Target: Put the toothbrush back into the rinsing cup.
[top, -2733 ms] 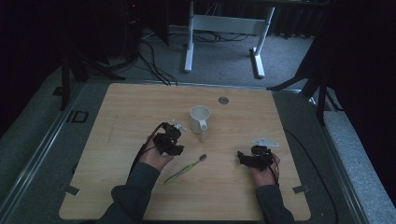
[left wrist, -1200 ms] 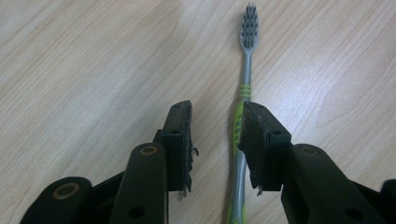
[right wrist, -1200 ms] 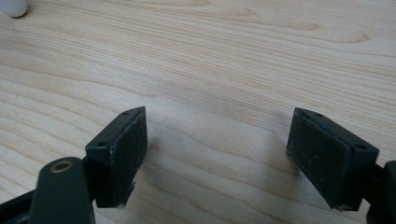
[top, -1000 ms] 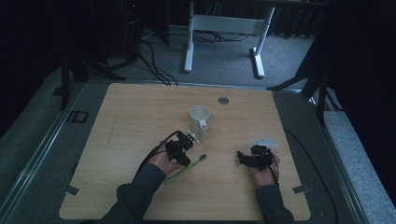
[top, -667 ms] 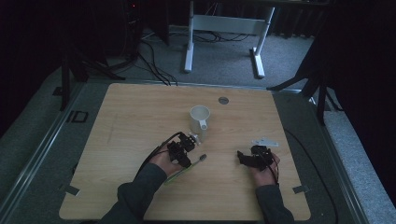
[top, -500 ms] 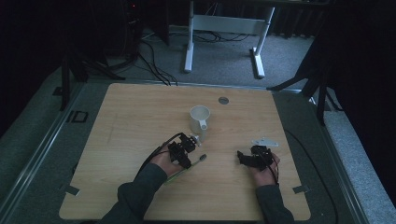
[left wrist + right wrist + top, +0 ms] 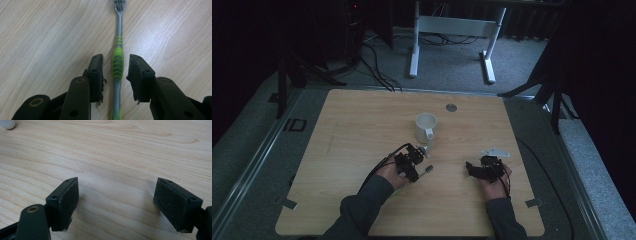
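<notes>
Now | wooden table [image 7: 362, 125] | grey carpet [image 7: 452, 65] | dark room

toothbrush [image 7: 118, 62]: 1 | mug [image 7: 425, 127]: 1 | hand-held gripper [image 7: 413, 162]: 2

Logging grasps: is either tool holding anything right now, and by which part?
Nothing is held. The left tool straddles the toothbrush at its green grip, pads not touching; the right tool is open.

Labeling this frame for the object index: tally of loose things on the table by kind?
Toothbrush: 1
Mug: 1
Total: 2
The small grey disc looks set into the table, so it is not counted.
</notes>
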`<state>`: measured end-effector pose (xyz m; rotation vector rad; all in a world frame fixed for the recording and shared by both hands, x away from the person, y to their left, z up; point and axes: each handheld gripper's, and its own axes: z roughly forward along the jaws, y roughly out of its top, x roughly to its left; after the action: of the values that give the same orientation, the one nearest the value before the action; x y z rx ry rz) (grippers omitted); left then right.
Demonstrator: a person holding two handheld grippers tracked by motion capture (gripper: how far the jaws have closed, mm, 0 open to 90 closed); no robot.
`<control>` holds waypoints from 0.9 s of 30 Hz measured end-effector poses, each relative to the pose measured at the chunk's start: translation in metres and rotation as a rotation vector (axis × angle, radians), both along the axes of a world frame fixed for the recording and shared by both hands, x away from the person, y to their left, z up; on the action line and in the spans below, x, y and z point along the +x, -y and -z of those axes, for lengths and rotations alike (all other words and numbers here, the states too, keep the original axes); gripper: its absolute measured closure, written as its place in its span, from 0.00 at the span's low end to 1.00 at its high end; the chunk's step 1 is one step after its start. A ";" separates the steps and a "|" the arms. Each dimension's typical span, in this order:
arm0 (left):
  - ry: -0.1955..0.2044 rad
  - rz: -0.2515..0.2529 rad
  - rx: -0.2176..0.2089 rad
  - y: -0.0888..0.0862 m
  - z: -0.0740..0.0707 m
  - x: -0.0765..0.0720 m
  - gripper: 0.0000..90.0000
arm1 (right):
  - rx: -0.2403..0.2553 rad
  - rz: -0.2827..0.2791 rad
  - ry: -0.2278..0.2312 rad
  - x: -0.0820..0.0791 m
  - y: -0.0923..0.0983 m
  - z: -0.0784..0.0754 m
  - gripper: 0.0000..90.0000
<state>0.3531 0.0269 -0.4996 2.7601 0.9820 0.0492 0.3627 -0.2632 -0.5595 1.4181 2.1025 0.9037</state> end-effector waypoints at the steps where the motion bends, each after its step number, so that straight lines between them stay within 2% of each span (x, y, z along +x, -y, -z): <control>1: -0.002 0.000 0.002 0.001 0.001 0.000 0.72 | 0.000 0.000 0.000 0.000 0.000 0.000 0.22; 7: -0.015 -0.003 0.026 0.004 0.005 0.001 0.73 | 0.000 0.000 0.000 0.000 0.000 0.000 0.22; 17: -0.036 -0.017 0.035 0.005 0.009 0.003 0.74 | 0.000 0.000 0.000 0.000 0.000 0.000 0.22; 27: -0.053 -0.010 0.046 0.006 0.013 0.005 0.78 | 0.000 0.000 0.000 0.000 0.000 0.000 0.22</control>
<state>0.3581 0.0213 -0.5123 2.8121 1.0199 -0.0003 0.3627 -0.2632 -0.5595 1.4181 2.1025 0.9041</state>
